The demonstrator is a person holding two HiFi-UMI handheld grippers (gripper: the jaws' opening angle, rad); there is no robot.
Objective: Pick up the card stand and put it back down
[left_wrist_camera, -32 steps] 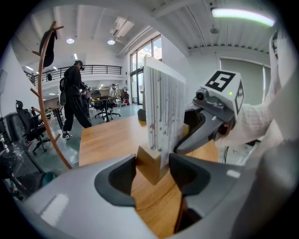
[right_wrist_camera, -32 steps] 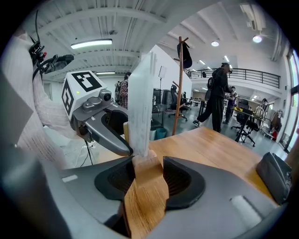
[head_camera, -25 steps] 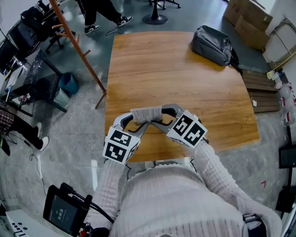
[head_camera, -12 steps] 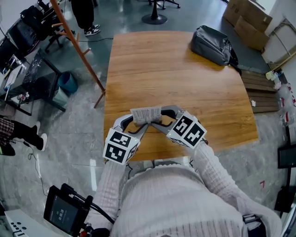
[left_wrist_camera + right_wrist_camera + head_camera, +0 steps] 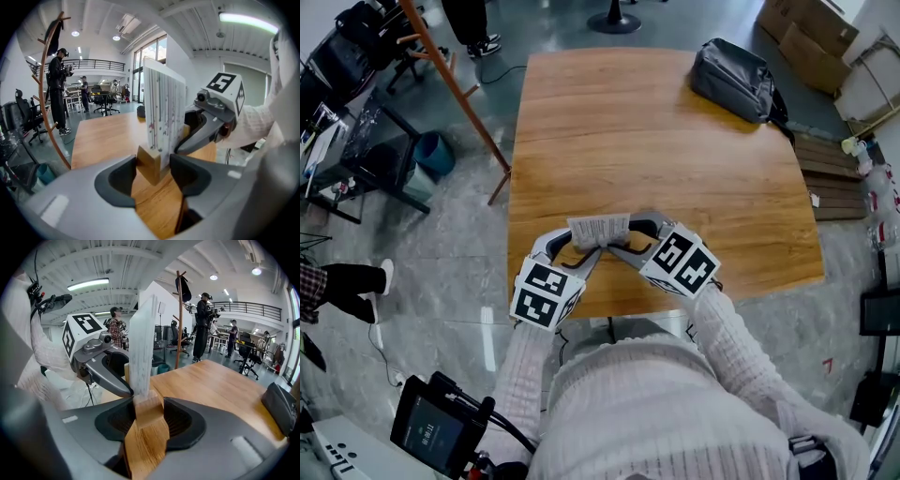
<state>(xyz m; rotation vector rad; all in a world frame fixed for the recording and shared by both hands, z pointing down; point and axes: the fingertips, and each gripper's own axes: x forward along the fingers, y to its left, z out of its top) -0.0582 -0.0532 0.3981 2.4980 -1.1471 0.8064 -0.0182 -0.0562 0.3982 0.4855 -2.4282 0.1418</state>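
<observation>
1. The wooden table (image 5: 656,141) fills the middle of the head view, with a dark bag (image 5: 733,80) lying at its far right corner.
2. The left gripper (image 5: 577,246) and the right gripper (image 5: 626,236) both angle downward over the near edge and meet at the card stand from opposite ends.
3. The card stand (image 5: 598,230) sits near the table's front edge, between the two grippers. Its white card stands upright and its long axis runs left to right across the head view, so one end faces each gripper.
4. Its small wooden base (image 5: 150,164) lies along that same line. Whether it rests on the table or hangs just above it cannot be told.
5. The left fingers (image 5: 117,180) are partly closed, pressing both sides of the base's left end.
6. The right fingers (image 5: 187,420) likewise clamp the base's right end, with the card rising just beyond them.
</observation>
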